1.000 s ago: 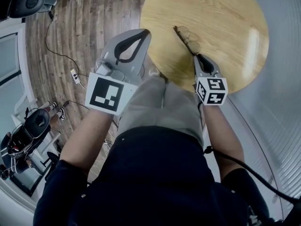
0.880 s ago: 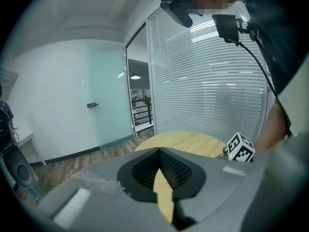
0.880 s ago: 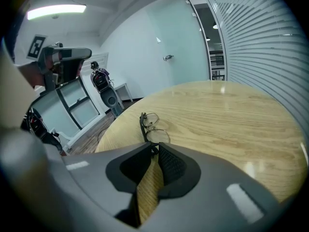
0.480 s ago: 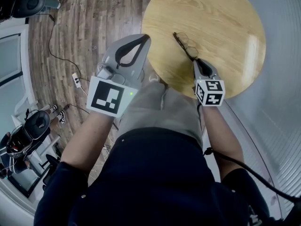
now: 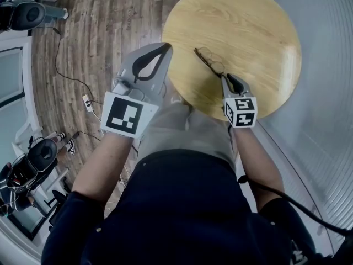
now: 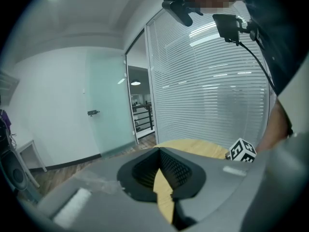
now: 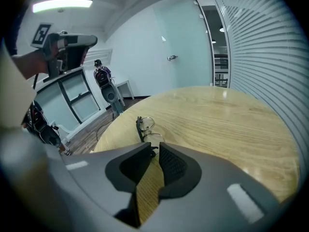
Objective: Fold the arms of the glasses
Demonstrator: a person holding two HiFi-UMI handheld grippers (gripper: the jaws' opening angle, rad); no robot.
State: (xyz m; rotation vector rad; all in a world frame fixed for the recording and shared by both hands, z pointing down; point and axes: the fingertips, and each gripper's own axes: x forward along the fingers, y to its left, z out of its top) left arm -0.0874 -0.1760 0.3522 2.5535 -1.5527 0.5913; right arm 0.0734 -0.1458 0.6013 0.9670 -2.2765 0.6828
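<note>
The thin dark-rimmed glasses [image 5: 208, 59] lie on the round wooden table [image 5: 248, 32], near its front-left edge. In the right gripper view the glasses [image 7: 147, 129] stretch away from the jaws, lenses to the right of the dark frame. My right gripper [image 5: 223, 76] is at their near end, and a dark bit of the frame sits in the narrow gap between its tips [image 7: 154, 148]. My left gripper [image 5: 167, 46] hangs at the table's left edge with its tips touching and nothing held [image 6: 158, 150].
Wooden floor lies left of the table, with a cable and a power strip [image 5: 86, 101]. Office chairs [image 5: 33, 1] stand at the far left. A glass wall with blinds [image 7: 260, 47] runs close along the table's right side.
The head view has shifted a little. The right gripper stays at the glasses' near end, and the left gripper keeps its place at the table's edge.
</note>
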